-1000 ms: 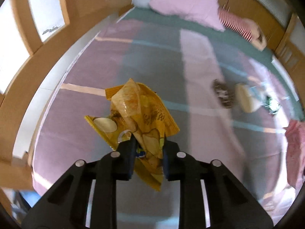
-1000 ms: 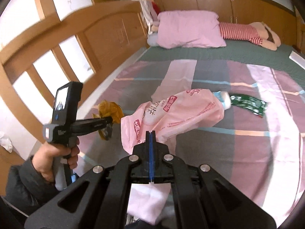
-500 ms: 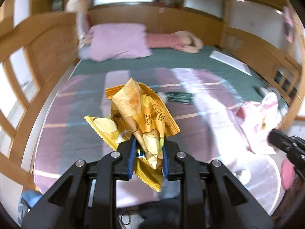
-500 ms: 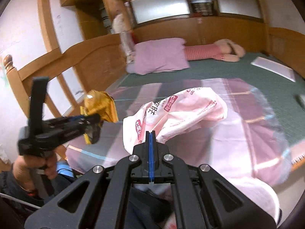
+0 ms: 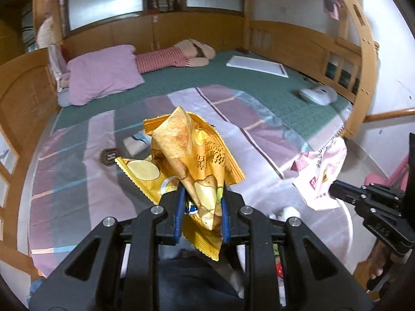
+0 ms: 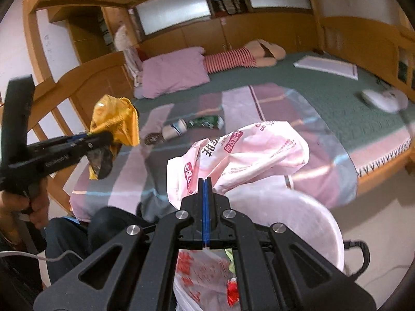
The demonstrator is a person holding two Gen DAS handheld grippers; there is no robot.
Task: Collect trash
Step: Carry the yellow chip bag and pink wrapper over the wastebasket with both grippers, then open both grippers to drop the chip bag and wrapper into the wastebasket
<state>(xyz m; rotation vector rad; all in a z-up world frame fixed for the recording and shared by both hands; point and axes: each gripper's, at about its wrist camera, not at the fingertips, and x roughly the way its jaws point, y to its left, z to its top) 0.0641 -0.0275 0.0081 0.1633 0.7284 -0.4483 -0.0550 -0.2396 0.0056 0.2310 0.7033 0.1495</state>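
Gripping now: the left gripper (image 5: 201,202) has its blue-padded jaws closed on the lower part of a crumpled yellow chip bag (image 5: 192,160), which stands up above the fingers in the air over the near edge of the bed.
Right gripper (image 6: 204,181): jaws pressed fully together, pinching an edge of a pink-and-white plastic wrapper (image 6: 241,155) that billows up and forward from the tips.
Left wrist view of the other hand: the right gripper shows at the right edge, with the pink-and-white plastic wrapper (image 5: 321,176) hanging at its tips.
Right wrist view of the other hand: the left gripper shows at the left, carrying the yellow chip bag (image 6: 115,121); the person's left hand (image 6: 31,204) wraps its handle.
Trash bin (image 6: 306,223): a round white bin just below and beyond the right gripper, lined with a bag; red-and-white packaging lies inside it, under the gripper body.
Bedspread (image 5: 77,186): striped purple, pink and grey, laid over a green mattress cover (image 5: 259,90).
Trash on the bed: a small dark round piece (image 6: 153,138), a white paper cup (image 6: 175,129) on its side just beside it, and a green wrapper (image 6: 206,122) next to the cup, all near the middle of the bedspread.
Far right of bed: a white device (image 5: 317,96) and a flat white board (image 5: 256,66).
Head of bed: a pink pillow (image 5: 102,73) and a plush toy in a red-striped shirt (image 5: 176,57) against the wooden headboard (image 5: 197,29).
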